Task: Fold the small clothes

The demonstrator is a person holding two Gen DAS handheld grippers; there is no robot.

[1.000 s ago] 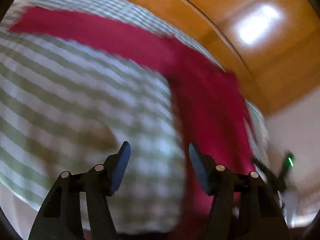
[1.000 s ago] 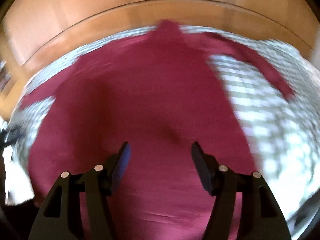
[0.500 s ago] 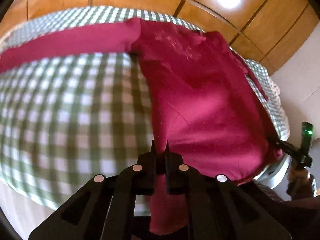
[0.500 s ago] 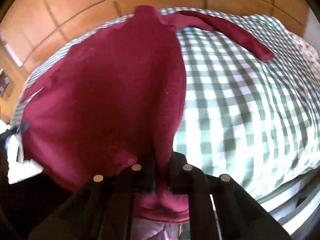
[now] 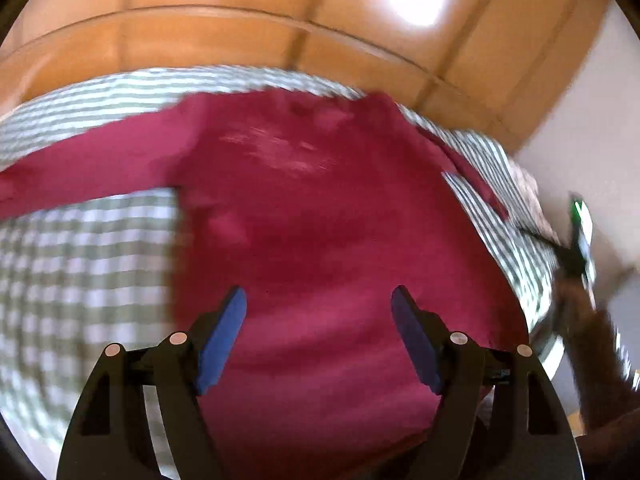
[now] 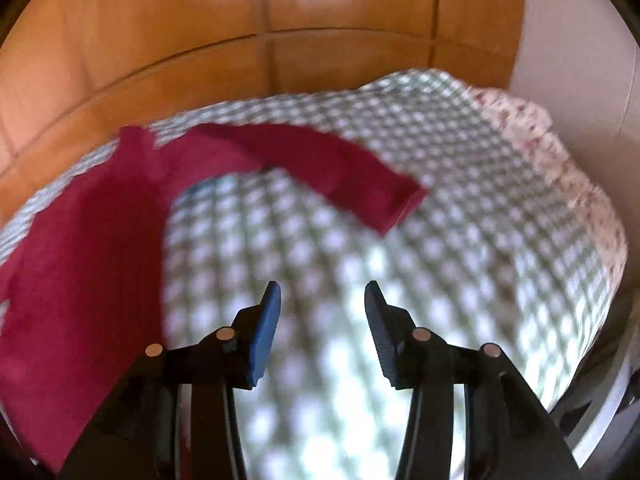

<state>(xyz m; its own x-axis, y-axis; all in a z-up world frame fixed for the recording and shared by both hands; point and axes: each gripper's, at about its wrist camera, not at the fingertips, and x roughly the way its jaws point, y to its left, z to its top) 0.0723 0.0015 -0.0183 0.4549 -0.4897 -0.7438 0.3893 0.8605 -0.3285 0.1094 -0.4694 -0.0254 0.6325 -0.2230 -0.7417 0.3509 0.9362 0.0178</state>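
A dark red long-sleeved top (image 5: 320, 216) lies spread flat on a green-and-white checked bedspread (image 5: 80, 264). My left gripper (image 5: 319, 300) is open and empty above the top's lower body. Its left sleeve (image 5: 80, 164) stretches out to the left. In the right wrist view the top's body (image 6: 80, 272) is at the left and its right sleeve (image 6: 320, 164) lies out across the bedspread (image 6: 440, 240). My right gripper (image 6: 322, 294) is open and empty above bare checked cloth, right of the top. Both views are motion-blurred.
A wooden panelled wall (image 5: 280, 28) runs behind the bed. A floral pillow or cover (image 6: 560, 152) lies at the bed's right end by a pale wall. The right gripper and the hand holding it (image 5: 580, 248) show at the left wrist view's right edge.
Half a second ago both grippers were shut on the top's bottom hem. Now both are open and empty. The top lies flat; the right gripper has swung right, over bare bedspread.
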